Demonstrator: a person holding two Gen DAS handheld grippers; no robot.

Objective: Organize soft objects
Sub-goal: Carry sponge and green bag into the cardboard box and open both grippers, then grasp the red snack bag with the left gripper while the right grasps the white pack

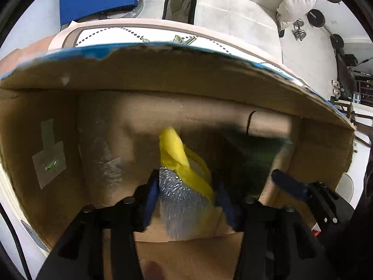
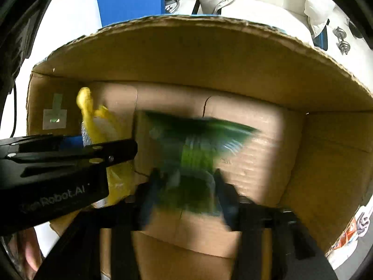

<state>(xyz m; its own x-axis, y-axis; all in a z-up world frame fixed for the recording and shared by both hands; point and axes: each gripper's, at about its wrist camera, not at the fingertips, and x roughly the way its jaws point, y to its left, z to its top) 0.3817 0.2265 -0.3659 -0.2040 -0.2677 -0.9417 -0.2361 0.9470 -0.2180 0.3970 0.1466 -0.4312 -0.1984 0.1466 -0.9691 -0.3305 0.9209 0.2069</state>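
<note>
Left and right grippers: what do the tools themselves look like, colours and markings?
The left gripper has a black frame, round bolt heads and blue finger pads. The right gripper matches: black body, motion-blurred fingers. In the right wrist view, the left tool's black side carries pale lettering ending "Robot.AI". No cables or sleeves show.

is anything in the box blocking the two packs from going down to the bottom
Nothing visible does. The left tool holds the yellow and silver pack and the right tool holds the green pack, both already inside the cardboard box. The box floor below them looks bare, though the green pack is blurred.
</note>
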